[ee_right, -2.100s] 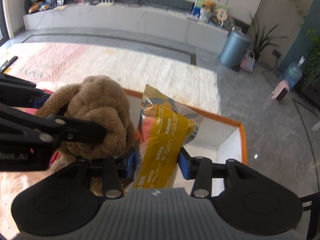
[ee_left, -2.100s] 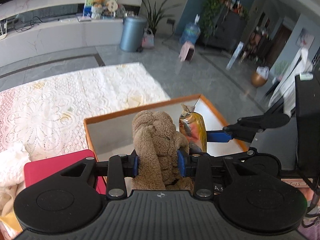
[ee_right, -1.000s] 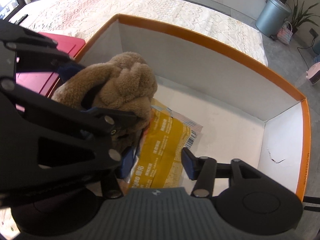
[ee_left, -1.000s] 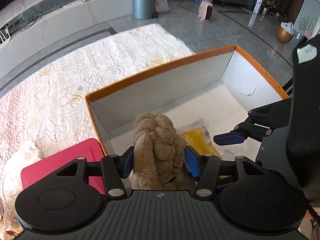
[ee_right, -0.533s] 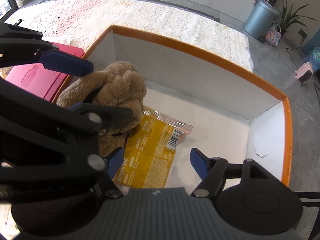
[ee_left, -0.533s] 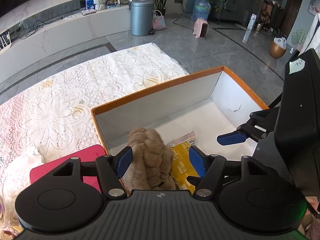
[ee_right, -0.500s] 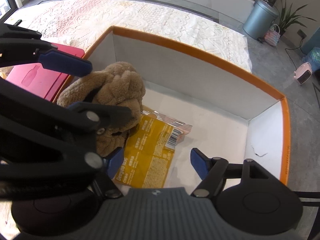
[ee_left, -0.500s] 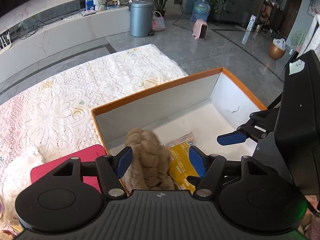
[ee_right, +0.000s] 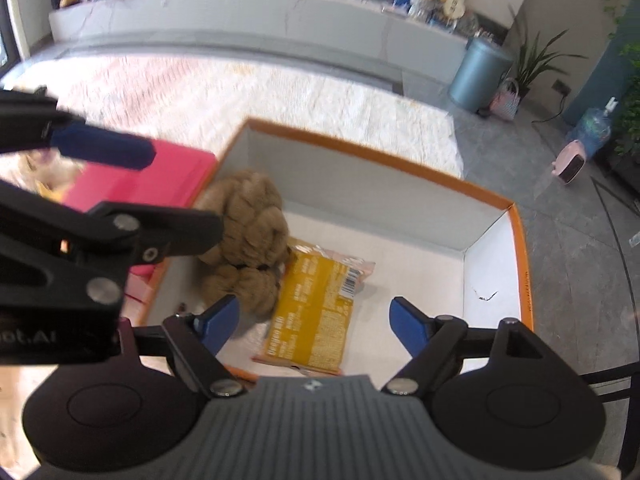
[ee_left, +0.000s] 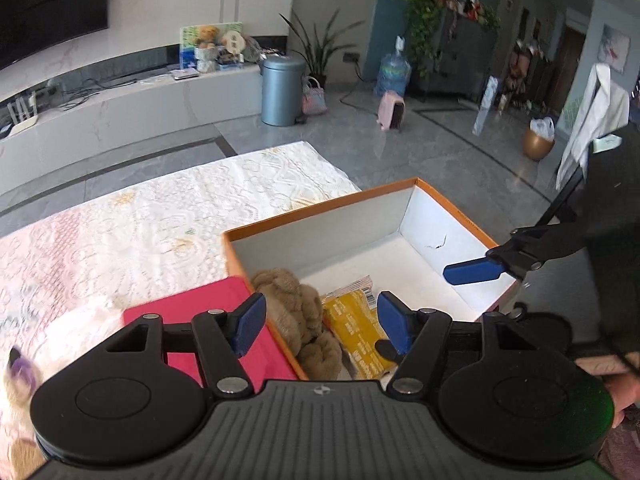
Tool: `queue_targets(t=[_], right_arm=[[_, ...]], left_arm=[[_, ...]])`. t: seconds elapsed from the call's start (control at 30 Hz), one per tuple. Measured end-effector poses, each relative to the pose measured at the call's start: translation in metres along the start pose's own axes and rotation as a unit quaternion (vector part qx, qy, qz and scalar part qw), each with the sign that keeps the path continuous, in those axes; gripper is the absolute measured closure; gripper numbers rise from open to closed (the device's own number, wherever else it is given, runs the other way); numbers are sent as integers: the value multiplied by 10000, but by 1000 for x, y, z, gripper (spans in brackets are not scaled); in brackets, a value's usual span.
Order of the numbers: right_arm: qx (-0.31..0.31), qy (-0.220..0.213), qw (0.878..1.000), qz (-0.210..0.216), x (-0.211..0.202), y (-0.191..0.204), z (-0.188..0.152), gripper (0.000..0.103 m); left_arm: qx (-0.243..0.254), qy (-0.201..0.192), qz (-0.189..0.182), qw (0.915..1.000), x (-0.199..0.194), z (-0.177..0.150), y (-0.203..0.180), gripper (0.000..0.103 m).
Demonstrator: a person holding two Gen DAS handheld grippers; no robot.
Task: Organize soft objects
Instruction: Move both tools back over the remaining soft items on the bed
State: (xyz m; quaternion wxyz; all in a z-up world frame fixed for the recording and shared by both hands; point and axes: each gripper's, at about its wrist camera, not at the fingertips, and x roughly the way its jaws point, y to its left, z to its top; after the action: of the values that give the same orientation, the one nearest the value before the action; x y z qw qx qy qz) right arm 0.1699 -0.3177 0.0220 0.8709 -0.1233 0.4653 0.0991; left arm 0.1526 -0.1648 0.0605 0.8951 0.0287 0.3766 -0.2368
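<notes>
- Two seconds earlier the left gripper pinched the brown plush toy and the right gripper pinched the yellow snack packet; now both lay released in the orange-rimmed box.
- Both grippers had lifted clear above the box.
- The left gripper's jaws stood spread, nothing between them.
- The right gripper's jaws had just been opening and stood wide, the packet below them, untouched.
- The toy sat in the box's left corner, its lower part touching the packet's edge.
- A pink flat case lay just beside the box on the lace cloth.
- The left gripper's arm blocked part of the right camera's view.
</notes>
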Motion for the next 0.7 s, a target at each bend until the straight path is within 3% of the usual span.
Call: queue_targets(t=[0.13,0.33,0.5,0.63,0.7], right_arm=[[140,-221,9995,152,-24,19,-4,13],[145,-454,9977,475,-48,67,-9,10],[302,-788,9932,799,-58,108,-20,11],[584,-946,9872,1144,-54,142,-31,11],[664,-973,9870,1092,-47,159,-37,11]], left_arm=[[-108,-41,120,9999,-21,-14,13,28],[-575,43,502,9971,-54,-43,53,30],[-866,125,1081,9903,-78,-75,86,36],[-1210,228,1344,9832,-89,-101,118,38],[-1319,278,1494,9796,-90,-113,128,38]])
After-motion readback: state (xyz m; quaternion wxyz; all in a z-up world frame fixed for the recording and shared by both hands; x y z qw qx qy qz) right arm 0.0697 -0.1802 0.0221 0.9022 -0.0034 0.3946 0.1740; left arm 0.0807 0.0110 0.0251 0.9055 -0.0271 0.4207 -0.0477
